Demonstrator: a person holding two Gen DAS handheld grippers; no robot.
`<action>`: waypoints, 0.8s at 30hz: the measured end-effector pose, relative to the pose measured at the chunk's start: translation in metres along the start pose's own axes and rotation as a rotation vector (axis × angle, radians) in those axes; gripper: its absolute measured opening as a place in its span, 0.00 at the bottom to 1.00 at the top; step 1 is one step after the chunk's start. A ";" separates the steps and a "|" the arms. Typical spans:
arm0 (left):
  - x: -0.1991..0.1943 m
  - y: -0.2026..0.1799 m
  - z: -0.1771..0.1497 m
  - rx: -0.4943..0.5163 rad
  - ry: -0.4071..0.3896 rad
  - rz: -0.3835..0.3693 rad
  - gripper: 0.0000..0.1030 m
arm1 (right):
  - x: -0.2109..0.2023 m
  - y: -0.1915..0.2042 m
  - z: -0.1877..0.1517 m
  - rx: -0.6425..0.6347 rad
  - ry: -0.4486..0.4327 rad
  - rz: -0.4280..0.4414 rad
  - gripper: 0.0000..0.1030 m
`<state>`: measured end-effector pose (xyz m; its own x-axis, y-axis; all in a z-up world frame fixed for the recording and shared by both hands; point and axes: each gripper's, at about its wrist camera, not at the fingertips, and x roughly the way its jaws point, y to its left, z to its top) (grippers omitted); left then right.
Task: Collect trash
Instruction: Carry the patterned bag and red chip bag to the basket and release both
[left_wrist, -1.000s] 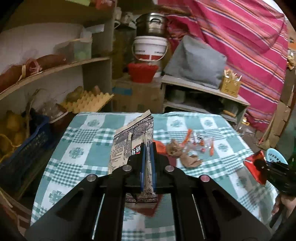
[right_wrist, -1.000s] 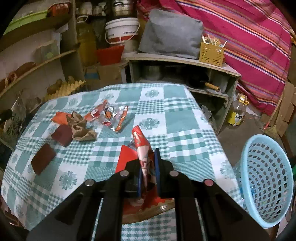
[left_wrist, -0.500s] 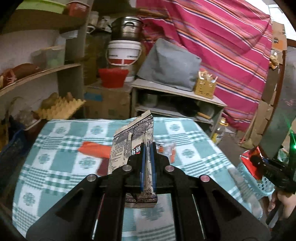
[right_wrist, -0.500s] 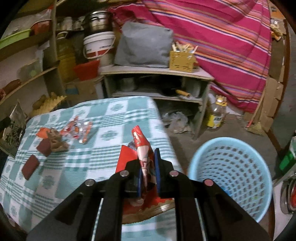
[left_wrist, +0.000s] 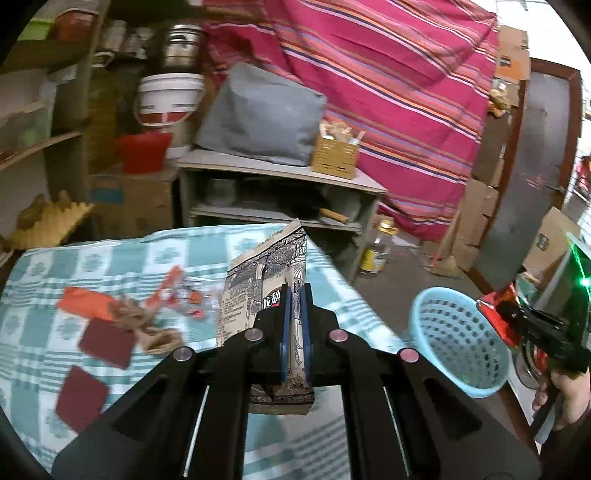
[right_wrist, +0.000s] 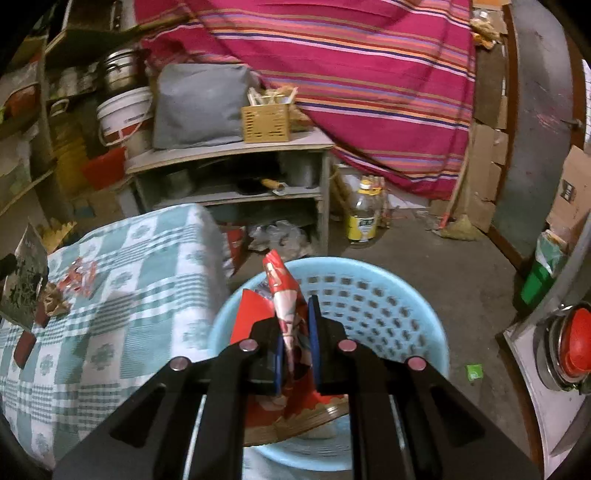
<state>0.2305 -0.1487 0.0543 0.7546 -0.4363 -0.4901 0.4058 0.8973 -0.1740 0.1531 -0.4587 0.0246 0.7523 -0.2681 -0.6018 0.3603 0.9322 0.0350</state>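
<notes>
Both grippers have swung to the right since 1 second ago, and the blue basket now sits right under the right gripper, where before it was off to the side by the table. That gripper is clamped tight on 1 red wrapper, which hangs over the open mouth of the basket. In the left wrist view the same basket shows on the floor just past the table edge, with the right gripper and its red wrapper beside it.

The left gripper is squeezed shut on 1 printed paper packet. The packet has black drawings and Chinese writing on it; the signs are too small to read fully. It is held up above the checked tablecloth.

On the cloth lie 2 dark red squares, 1 orange wrapper, 1 crumpled brown paper and some clear wrappers with orange bits, blurred so I cannot count them.

Behind stand 1 white bucket, 1 grey cushion and 1 yellow bottle on the floor.
</notes>
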 end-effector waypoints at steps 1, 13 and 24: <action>0.002 -0.007 0.001 0.007 0.002 -0.014 0.04 | -0.001 -0.005 0.001 0.000 -0.003 -0.009 0.11; 0.049 -0.086 -0.006 0.067 0.082 -0.164 0.04 | 0.006 -0.063 -0.001 0.052 0.000 -0.023 0.11; 0.097 -0.164 -0.009 0.119 0.136 -0.276 0.04 | 0.021 -0.083 -0.006 0.095 0.022 -0.007 0.11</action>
<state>0.2328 -0.3372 0.0271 0.5349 -0.6418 -0.5495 0.6490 0.7285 -0.2192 0.1362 -0.5401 0.0043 0.7373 -0.2684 -0.6199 0.4171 0.9028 0.1052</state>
